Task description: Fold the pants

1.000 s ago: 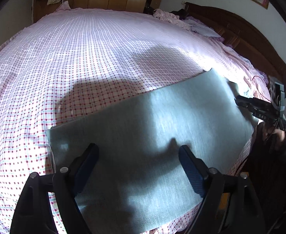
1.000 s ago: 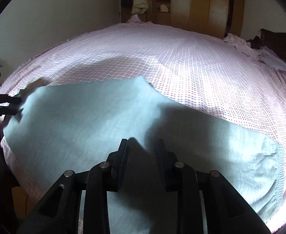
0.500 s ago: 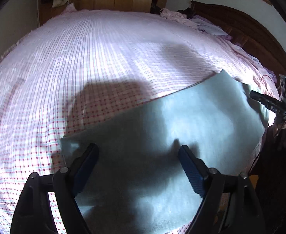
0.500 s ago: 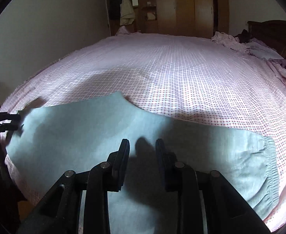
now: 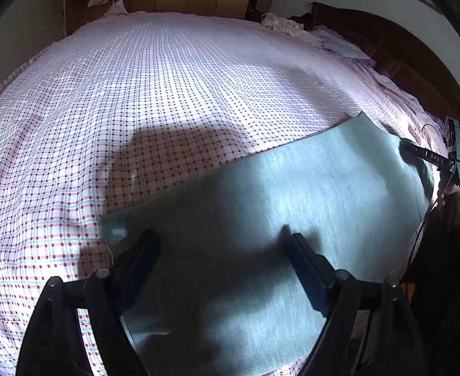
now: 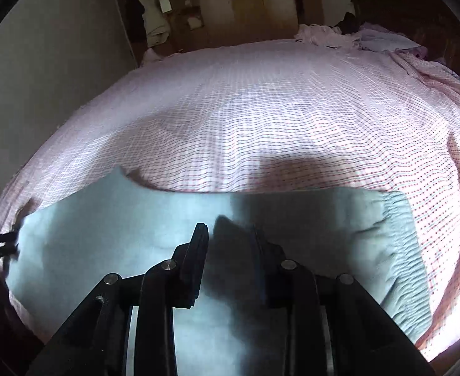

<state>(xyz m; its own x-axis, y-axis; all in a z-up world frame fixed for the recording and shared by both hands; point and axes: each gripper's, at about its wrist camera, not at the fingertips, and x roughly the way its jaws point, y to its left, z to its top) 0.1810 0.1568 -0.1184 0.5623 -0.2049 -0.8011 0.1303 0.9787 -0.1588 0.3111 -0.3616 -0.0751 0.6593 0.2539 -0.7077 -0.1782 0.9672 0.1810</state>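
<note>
Light blue-grey pants point(image 5: 261, 219) lie flat along the near edge of the bed, with the elastic waistband at the right in the right wrist view point(image 6: 402, 250). My left gripper point(image 5: 223, 250) is open and empty, hovering just above the leg end of the pants. My right gripper point(image 6: 230, 238) hovers above the middle of the pants point(image 6: 135, 235), its jaws a narrow gap apart with nothing between them. The right gripper also shows at the far right of the left wrist view point(image 5: 430, 156). The left gripper shows at the left edge of the right wrist view point(image 6: 1, 244).
The bed is covered by a pink checked sheet point(image 5: 167, 94). A dark wooden headboard point(image 5: 418, 62) and rumpled pink bedding point(image 6: 339, 34) lie at the right. Wooden wardrobes point(image 6: 245, 6) stand beyond the far side. The bed's near edge is right below the pants.
Both grippers have risen and tilted up, so more of the room shows. The pants lie as before. The jaw gaps are unchanged.
</note>
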